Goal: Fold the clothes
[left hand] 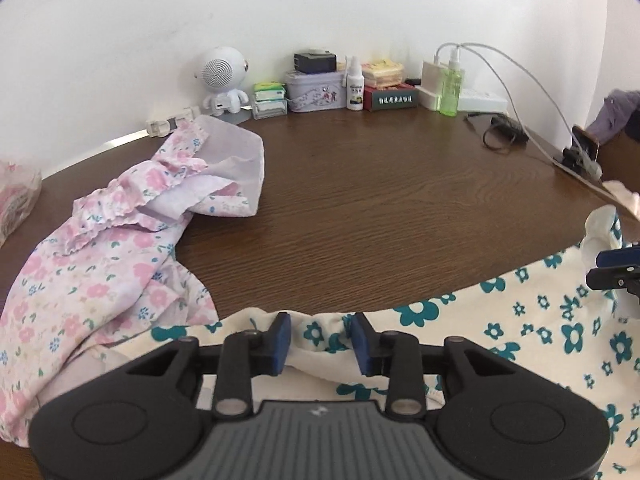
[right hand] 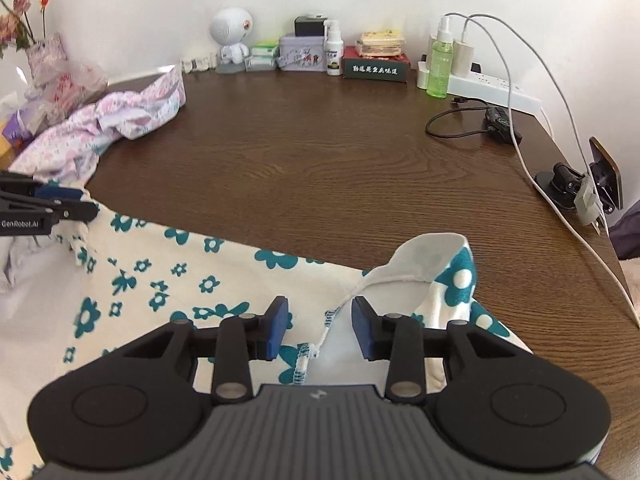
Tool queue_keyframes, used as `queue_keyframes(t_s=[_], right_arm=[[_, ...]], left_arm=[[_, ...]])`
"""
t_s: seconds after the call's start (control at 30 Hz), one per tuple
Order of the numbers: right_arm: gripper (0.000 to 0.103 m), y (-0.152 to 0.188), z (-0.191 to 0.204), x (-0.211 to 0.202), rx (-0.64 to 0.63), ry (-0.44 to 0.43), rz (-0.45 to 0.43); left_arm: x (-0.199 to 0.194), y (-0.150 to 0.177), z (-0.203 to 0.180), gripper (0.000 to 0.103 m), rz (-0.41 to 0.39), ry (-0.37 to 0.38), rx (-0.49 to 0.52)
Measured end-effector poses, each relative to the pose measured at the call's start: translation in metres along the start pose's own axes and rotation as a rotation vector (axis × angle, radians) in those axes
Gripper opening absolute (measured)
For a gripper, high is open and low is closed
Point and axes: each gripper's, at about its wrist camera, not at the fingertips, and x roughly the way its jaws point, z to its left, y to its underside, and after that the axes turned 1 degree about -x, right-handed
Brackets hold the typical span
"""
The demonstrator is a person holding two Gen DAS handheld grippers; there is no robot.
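Cream garment (left hand: pixel 500 320): near part hidden under the left gripper (left hand: pixel 320 340) body; lower and right portions cut off by the frame edge.
Pink floral garment (left hand: pixel 100 264): left side cut off by the frame.
Right gripper (left hand: pixel 616 268): only the fingertips show at the left view's right edge; its grip cannot be told.
Dark box (right hand: pixel 376 70): printed characters too small to read.
Flowers (right hand: pixel 18 20): cut off at the left edge, blurred.
Purple cloth (left hand: pixel 616 110): cropped; identity unclear.

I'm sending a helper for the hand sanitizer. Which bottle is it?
Along the back wall of the brown table, look right to the white power strip. The green bottle stands just left of it; the other spray bottle is white.
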Motion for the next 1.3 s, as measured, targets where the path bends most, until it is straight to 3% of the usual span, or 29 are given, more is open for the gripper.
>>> queue_keyframes(t_s=[0.13, 0.23, 0.43, 0.57, 0.67, 0.7, 0.73, 0.77, 0.8, 0.83, 0.9, 0.97, 1.03, 1.07, 1.13, 1.2, 1.3], right_arm=[[0.037, 0.0, -0.012, -0.055, 0.061, -0.063, -0.078], [0.044, 0.015, -0.015, -0.092, 0.045, -0.082, -0.064], [0.044, 0.084, -0.012, -0.123, 0.112, -0.155, 0.096], [0.047, 0.123, -0.002, -0.129, 0.174, -0.254, 0.176], [0.049, 0.138, 0.006, -0.122, 0.191, -0.279, 0.212], [0.044, 0.14, 0.007, -0.117, 0.202, -0.281, 0.216], [0.025, 0.141, 0.008, -0.115, 0.211, -0.292, 0.212], [0.013, 0.14, 0.009, -0.115, 0.203, -0.293, 0.215], [0.005, 0.14, 0.01, -0.115, 0.195, -0.293, 0.218], [0.005, 0.139, 0.011, -0.115, 0.186, -0.292, 0.222], [0.004, 0.14, 0.013, -0.117, 0.12, -0.21, 0.234], [0.01, 0.141, 0.012, -0.12, 0.086, -0.2, 0.235], [0.028, 0.135, 0.006, -0.129, 0.118, -0.233, 0.214], [0.029, 0.128, 0.004, -0.137, 0.115, -0.239, 0.17], [0.034, 0.111, 0.004, -0.146, 0.078, -0.175, 0.079], [0.038, 0.094, 0.002, -0.141, 0.021, -0.087, 0.025], [0.041, 0.069, -0.004, -0.108, -0.014, 0.025, 0.025]], left_arm=[[-0.047, 0.006, 0.003, 0.056, -0.074, 0.009, 0.024], [-0.089, 0.027, -0.005, 0.056, -0.069, 0.075, 0.098], [-0.154, 0.095, -0.033, 0.058, 0.02, 0.329, 0.177], [-0.168, 0.133, -0.053, 0.064, 0.099, 0.417, 0.22], [-0.164, 0.15, -0.066, 0.064, 0.124, 0.379, 0.275], [-0.161, 0.153, -0.067, 0.063, 0.134, 0.372, 0.274], [-0.158, 0.155, -0.067, 0.05, 0.143, 0.364, 0.275], [-0.157, 0.157, -0.066, 0.037, 0.148, 0.354, 0.288], [-0.156, 0.159, -0.065, 0.012, 0.152, 0.343, 0.299], [-0.155, 0.16, -0.062, 0.007, 0.152, 0.321, 0.304], [-0.154, 0.162, -0.054, 0.012, 0.148, 0.296, 0.3], [-0.152, 0.162, -0.044, 0.022, 0.156, 0.301, 0.259], [-0.153, 0.16, -0.037, 0.027, 0.153, 0.305, 0.218], [-0.156, 0.158, -0.037, 0.03, 0.135, 0.305, 0.211], [-0.167, 0.153, -0.041, 0.043, 0.072, 0.301, 0.208], [-0.172, 0.148, -0.049, 0.044, 0.033, 0.315, 0.222], [-0.171, 0.147, -0.065, 0.044, 0.025, 0.332, 0.256]])
